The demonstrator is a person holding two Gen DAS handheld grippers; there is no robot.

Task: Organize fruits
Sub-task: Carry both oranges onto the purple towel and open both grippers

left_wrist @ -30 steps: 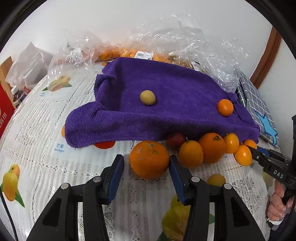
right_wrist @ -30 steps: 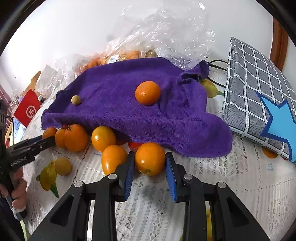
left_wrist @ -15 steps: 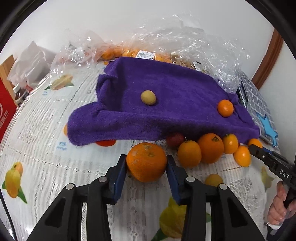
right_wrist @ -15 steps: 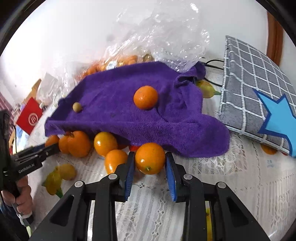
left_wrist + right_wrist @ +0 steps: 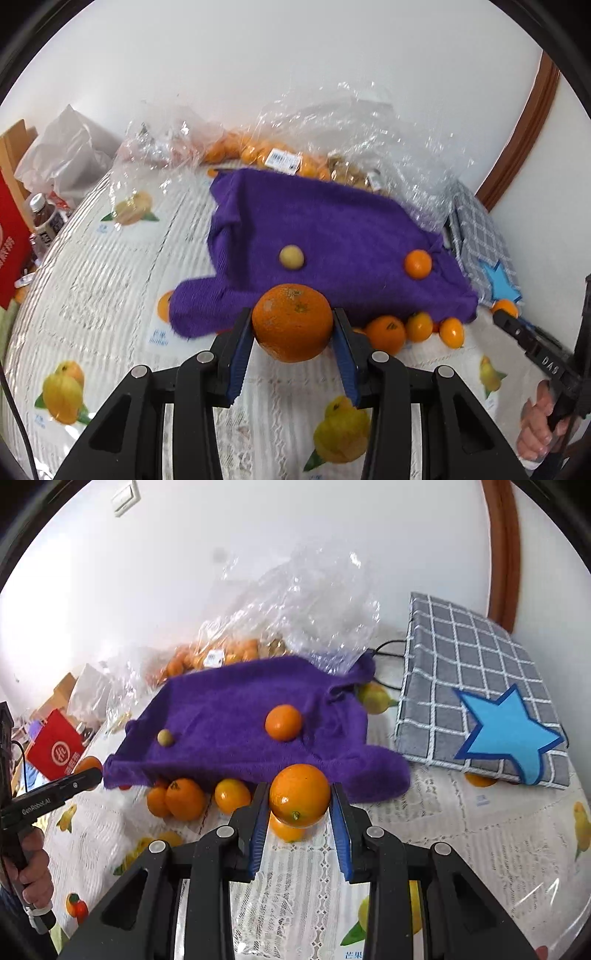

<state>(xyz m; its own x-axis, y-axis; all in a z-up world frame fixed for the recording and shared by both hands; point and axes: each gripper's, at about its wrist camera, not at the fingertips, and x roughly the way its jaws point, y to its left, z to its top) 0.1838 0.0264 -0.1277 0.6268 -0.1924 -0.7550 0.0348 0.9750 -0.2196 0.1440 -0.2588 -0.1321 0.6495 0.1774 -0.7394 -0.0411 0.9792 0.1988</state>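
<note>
**Two oranges up off the table, one per gripper**

While both claws are clamped, each has its own fruit: the left gripper (image 5: 292,334) pinches a big rough-skinned orange (image 5: 292,322) between its blue pads, and the right gripper (image 5: 299,805) squeezes a smoother, smaller orange (image 5: 299,794), stem end pointing down toward 6 o'clock. Both are round, so there's no real long axis to speak of. Each sits clear above the tablecloth (image 5: 461,849), which is white lace-pattern plastic with printed fruit.

At 12 o'clock from either orange lies a purple towel (image 5: 332,236) with a small yellowish fruit (image 5: 291,257) and a mandarin (image 5: 417,263) on it. More loose oranges (image 5: 184,799) crowd the towel's near edge. Behind it are crinkly clear bags (image 5: 314,602) of fruit against a white wall (image 5: 258,74). A grey checked bag (image 5: 480,686) with a blue star sits at 2 o'clock in the right view.
</note>
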